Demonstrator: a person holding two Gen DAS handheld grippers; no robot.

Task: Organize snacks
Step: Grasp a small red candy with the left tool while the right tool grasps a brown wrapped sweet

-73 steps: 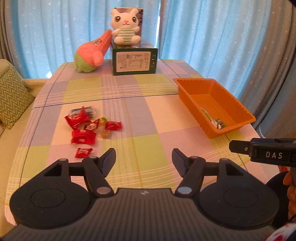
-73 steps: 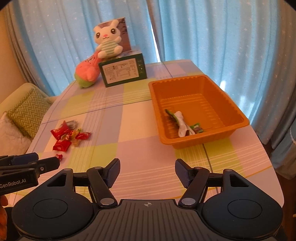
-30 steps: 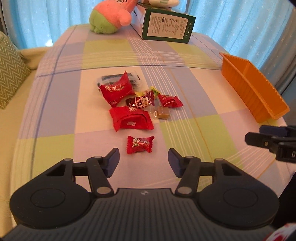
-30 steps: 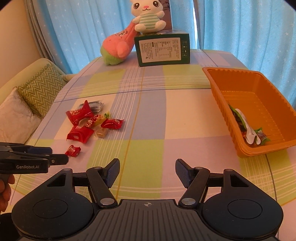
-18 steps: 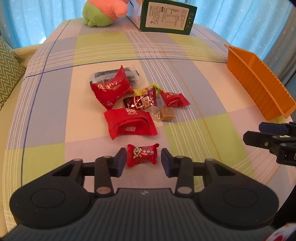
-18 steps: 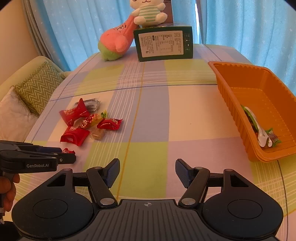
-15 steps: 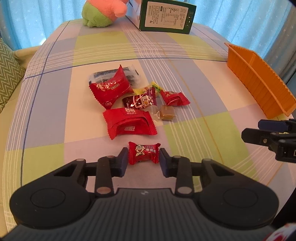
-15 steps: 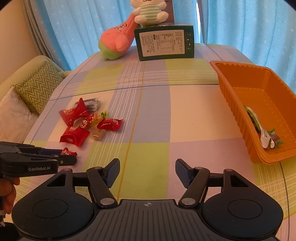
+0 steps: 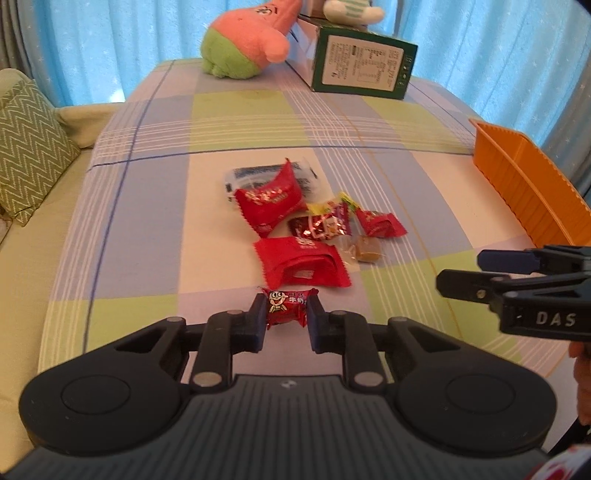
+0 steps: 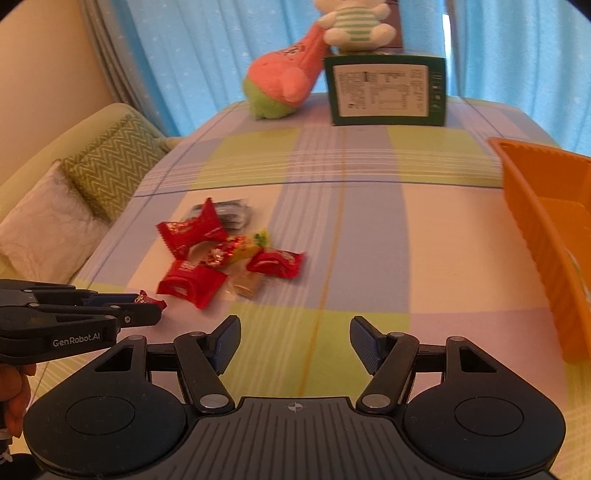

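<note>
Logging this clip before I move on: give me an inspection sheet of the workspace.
Surface: table under a checked cloth.
Job's things: small red candy at the near end of the pile; loose wrapped snacks beyond it; orange tray on the right holds a few wrappers.
Clutter: green box, pink plush, rabbit plush on the box.
Grippers: left tool shut on the small red candy; right tool open, empty.
Cables: nothing seen.
Surroundings: blue curtains, sofa cushions on the left.
</note>
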